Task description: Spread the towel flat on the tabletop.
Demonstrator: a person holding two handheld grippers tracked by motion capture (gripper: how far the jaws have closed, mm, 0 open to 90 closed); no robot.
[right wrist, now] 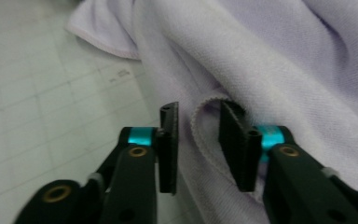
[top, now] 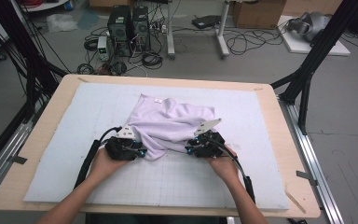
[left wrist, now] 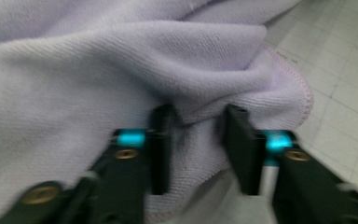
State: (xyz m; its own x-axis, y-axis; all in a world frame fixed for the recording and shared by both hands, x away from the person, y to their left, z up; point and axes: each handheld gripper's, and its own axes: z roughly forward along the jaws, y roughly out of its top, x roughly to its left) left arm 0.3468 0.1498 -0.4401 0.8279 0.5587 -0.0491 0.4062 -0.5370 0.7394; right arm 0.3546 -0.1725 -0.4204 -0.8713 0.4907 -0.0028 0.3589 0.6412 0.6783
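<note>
One lilac cloth (top: 170,123) lies rumpled a little past the middle of the white gridded mat (top: 261,140), and both of the person's hands have come in at its near edge, one at about seven o'clock of the heap and the other at about five. The left gripper (top: 142,153) sits at the cloth's near-left bulge; in the left gripper view its two black jaws stand a little apart with a ridge of the cloth (left wrist: 121,84) bunched up between them, the pads (left wrist: 161,140) flanking the fold rather than flattening it, so I read them as not yet pinching. The right gripper (top: 189,145) is at the near-right edge, and in the right gripper view a loop of the stitched hem (right wrist: 205,126) curls up into the gap between its jaws, again with daylight on the left side, so no firm clamp there either. It looks to me as though each tool has been set on a separate spot of the same border so the cloth can be lifted and pulled out flat between them; taking the hem rather than the loose middle would give a cleaner hold. By my count: one cloth, one mat, one wooden table (top: 42,140) under it, two grippers with two jaws each, and two grey three-cornered plates on top, the right one (top: 208,126) standing out pale against the fabric at about four o'clock of the heap.
</note>
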